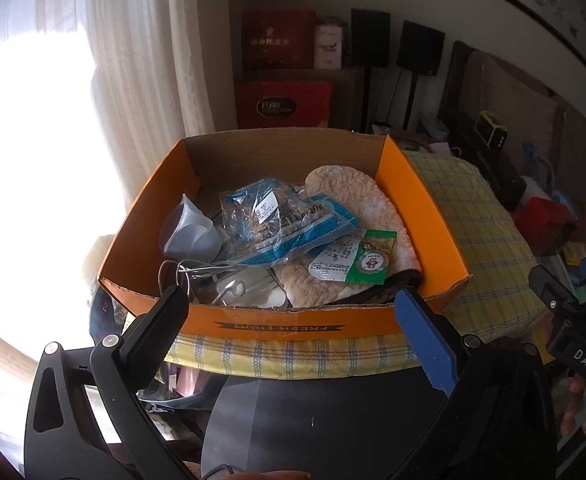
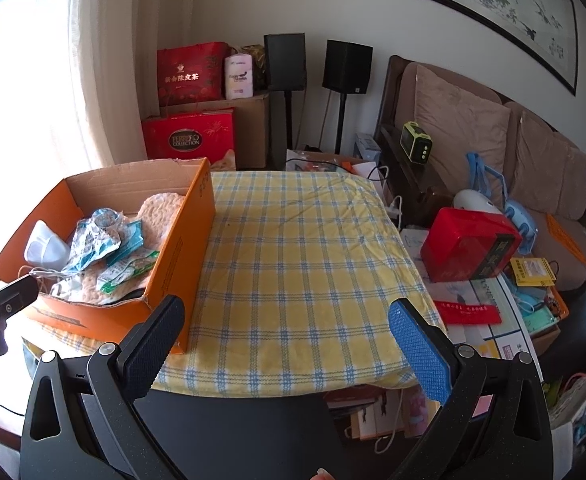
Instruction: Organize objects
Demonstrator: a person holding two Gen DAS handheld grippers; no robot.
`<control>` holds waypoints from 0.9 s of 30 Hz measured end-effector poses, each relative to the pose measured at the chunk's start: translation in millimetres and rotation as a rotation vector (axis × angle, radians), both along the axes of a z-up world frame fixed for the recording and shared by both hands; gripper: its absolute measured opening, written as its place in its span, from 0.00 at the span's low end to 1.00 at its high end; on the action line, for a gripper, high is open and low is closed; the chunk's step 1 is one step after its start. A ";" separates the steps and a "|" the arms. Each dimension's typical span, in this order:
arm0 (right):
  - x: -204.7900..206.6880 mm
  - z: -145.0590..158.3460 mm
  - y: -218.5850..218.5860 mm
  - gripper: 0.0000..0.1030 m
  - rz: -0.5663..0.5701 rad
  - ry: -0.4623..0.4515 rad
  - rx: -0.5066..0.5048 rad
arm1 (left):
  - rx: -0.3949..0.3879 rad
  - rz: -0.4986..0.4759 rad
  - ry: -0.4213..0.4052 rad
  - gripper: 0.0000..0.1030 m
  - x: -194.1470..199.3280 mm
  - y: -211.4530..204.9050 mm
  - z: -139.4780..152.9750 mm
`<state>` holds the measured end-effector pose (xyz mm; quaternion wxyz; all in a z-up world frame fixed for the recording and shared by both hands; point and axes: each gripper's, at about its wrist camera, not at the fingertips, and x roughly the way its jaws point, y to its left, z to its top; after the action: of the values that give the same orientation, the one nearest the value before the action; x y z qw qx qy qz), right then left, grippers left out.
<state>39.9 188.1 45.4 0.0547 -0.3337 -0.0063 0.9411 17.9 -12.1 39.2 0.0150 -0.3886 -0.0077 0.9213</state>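
An orange cardboard box [image 1: 417,216] sits on the yellow checked cloth [image 1: 489,240]. It holds a blue snack bag [image 1: 285,220], a green sachet [image 1: 357,258], a white mask [image 1: 191,230], white earphones [image 1: 213,276] and a beige fluffy slipper [image 1: 357,192]. My left gripper [image 1: 293,320] is open and empty, just in front of the box's near wall. In the right wrist view the box [image 2: 185,240] is at the left. My right gripper [image 2: 289,340] is open and empty above the cloth's [image 2: 305,248] front edge.
Red gift boxes [image 2: 191,136] and two black speakers [image 2: 347,66] stand at the back wall. A brown sofa [image 2: 493,148] is on the right. A red tin [image 2: 469,244], papers and bags crowd the low table to the right of the cloth.
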 end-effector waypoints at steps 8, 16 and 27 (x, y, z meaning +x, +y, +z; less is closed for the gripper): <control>-1.6 -0.1 -1.1 1.00 0.003 -0.003 0.005 | 0.006 -0.005 -0.002 1.00 -0.3 0.3 0.4; -1.8 0.1 -1.2 1.00 0.007 -0.003 0.008 | 0.016 -0.014 -0.004 1.00 -0.3 0.0 2.0; 0.0 0.2 -0.4 1.00 0.017 -0.002 0.012 | 0.012 -0.014 0.002 1.00 1.0 -0.3 3.2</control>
<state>39.9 187.6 45.6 0.0485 -0.3340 -0.0147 0.9412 18.9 -12.5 42.4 0.0237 -0.3874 -0.0104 0.9216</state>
